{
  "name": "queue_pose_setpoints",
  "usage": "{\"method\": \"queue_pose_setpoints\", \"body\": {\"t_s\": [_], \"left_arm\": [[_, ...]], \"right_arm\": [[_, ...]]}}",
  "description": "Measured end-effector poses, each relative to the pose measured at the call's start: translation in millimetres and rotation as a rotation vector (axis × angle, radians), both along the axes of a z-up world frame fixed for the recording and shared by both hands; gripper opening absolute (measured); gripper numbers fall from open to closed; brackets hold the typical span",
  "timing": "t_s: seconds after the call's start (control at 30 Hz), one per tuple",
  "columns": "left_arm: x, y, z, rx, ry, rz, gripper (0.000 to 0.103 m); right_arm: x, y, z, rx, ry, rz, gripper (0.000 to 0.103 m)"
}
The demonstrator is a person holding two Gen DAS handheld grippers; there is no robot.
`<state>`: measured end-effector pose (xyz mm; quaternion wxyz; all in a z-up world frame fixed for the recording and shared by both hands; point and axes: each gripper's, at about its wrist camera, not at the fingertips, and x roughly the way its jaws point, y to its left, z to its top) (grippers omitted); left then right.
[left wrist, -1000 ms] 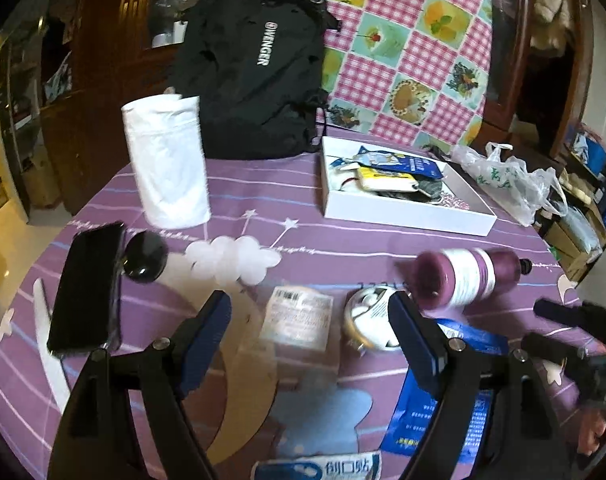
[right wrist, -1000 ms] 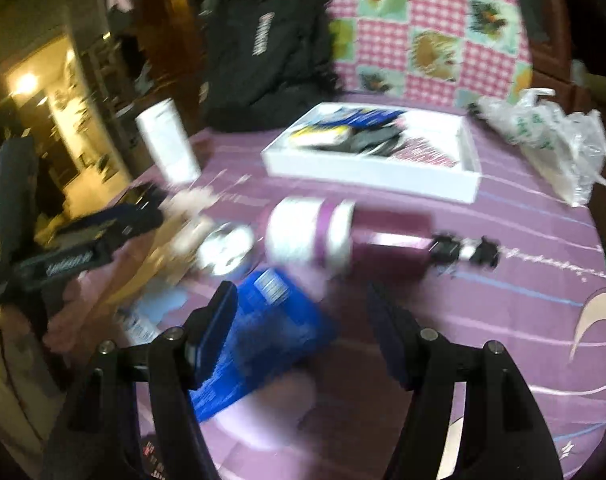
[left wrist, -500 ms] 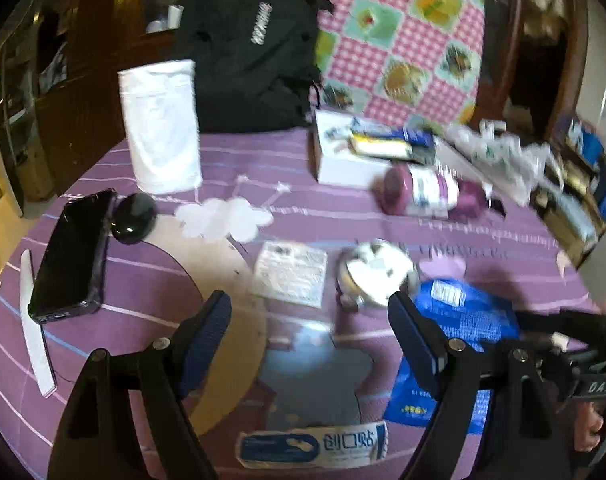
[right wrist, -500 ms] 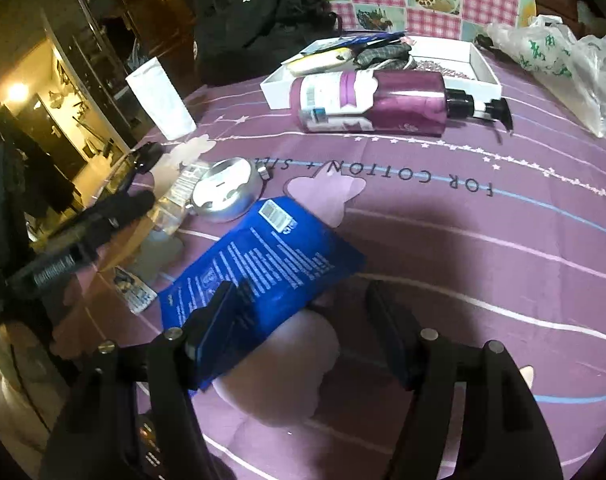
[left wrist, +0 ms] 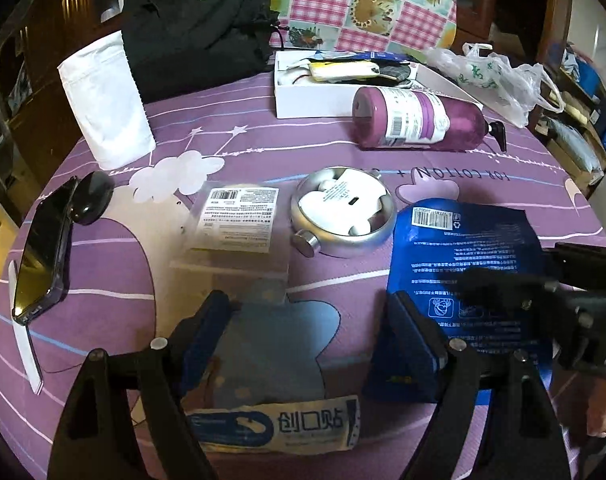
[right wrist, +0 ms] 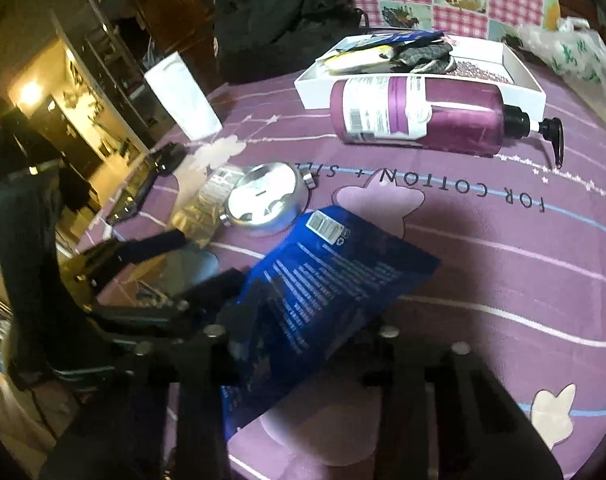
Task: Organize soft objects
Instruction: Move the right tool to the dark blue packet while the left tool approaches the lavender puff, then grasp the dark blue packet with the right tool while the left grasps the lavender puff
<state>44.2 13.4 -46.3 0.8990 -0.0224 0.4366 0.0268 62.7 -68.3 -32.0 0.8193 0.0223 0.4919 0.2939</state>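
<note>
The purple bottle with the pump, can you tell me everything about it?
The purple bottle looks like shiny see-through plastic, with a white label with a barcode around its middle and a black pump at one end. It lies on its side on the purple tablecloth, just in front of the white box; whether they touch is unclear. Nothing grips it.

Your right gripper's fingers [right wrist: 239, 312] are motion-blurred, so contact with the blue pouch [right wrist: 327, 276] is unclear. The backpack [left wrist: 199, 20] runs off the top edge.
</note>
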Motion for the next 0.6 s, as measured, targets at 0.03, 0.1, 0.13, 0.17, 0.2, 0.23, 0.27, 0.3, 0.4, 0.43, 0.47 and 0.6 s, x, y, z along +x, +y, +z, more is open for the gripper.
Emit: {"method": "queue_pose_setpoints", "body": {"t_s": [0.03,0.1,0.13,0.17,0.2,0.23,0.27,0.3,0.4,0.43,0.47,0.6], "left_arm": [[0,0,0,-0.001,0.0,0.0,0.082],[0,0,0,0.001,0.0,0.0,0.082],[0,1,0,-0.002,-0.001,0.0,0.082],[0,1,0,-0.007,-0.003,0.0,0.082],[0,2,2,-0.014,-0.005,0.001,0.082],[-1,5,2,-0.027,-0.012,0.007,0.082],[-2,7,4,-0.039,-0.019,0.014,0.082],[-3,10,6,-0.05,-0.028,0.021,0.082],[-8,15,12,-0.1,-0.069,0.025,0.082],[-9,16,14,-0.114,-0.082,0.018,0.082],[-11,16,17,-0.127,-0.1,0.007,0.082],[-17,7,26,-0.135,-0.167,-0.054,0.082]], "right_arm": [[0,-2,0,0.025,0.012,0.0,0.024],[0,-5,1,0.076,0.03,-0.005,0.017],[-1,-5,2,0.086,0.025,-0.007,0.016],[-2,-5,3,0.088,0.016,-0.009,0.016],[-4,-6,5,0.087,0.001,-0.013,0.015],[-5,-7,7,0.085,-0.014,-0.018,0.015],[-6,-8,9,0.086,-0.028,-0.027,0.013],[-7,-11,12,0.096,-0.041,-0.041,0.012],[-7,-25,18,0.153,-0.059,-0.079,0.008],[-8,-30,21,0.169,-0.066,-0.094,0.008],[-8,-35,23,0.185,-0.073,-0.107,0.007],[-10,-51,33,0.248,-0.097,-0.149,0.006]]}}
